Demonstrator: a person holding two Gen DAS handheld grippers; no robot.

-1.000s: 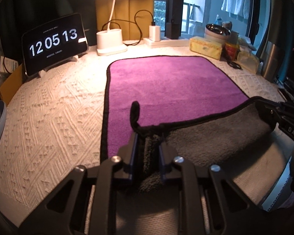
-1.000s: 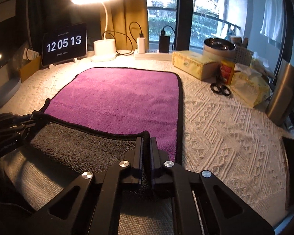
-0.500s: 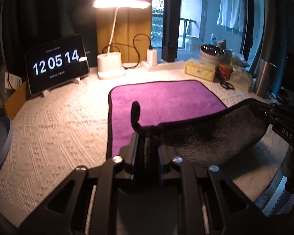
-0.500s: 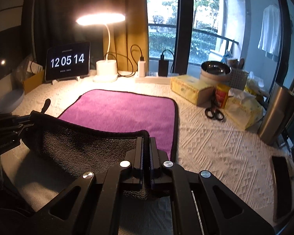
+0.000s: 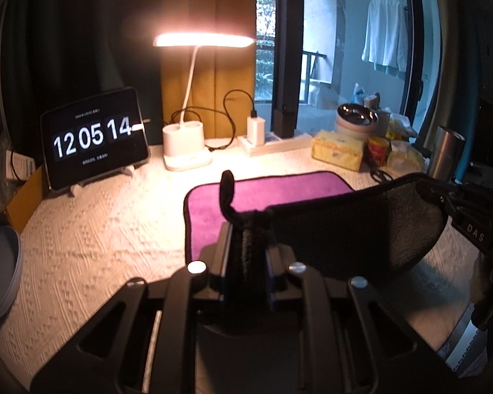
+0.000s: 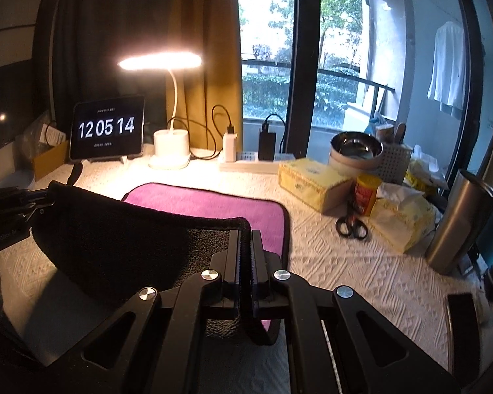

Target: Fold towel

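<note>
The towel (image 5: 272,190) is purple on top, grey underneath, with a black border. Its far part lies flat on the white quilted table cover. Its near edge is lifted high, with the grey underside (image 5: 355,229) hanging between the two grippers. My left gripper (image 5: 246,233) is shut on the near left corner; a black loop sticks up from it. My right gripper (image 6: 245,233) is shut on the near right corner of the towel (image 6: 207,203). Each gripper shows at the edge of the other's view.
At the back stand a tablet clock (image 5: 95,138), a lit desk lamp (image 5: 187,151) and a power strip (image 6: 256,161). To the right are a yellow tissue box (image 6: 312,180), scissors (image 6: 351,225), a steel cup (image 6: 460,223) and a bowl (image 6: 356,147). A grey dish (image 5: 0,262) sits far left.
Both grippers have raised the near edge of the towel well above the table and carried it toward the far edge. Less of the purple side shows.
</note>
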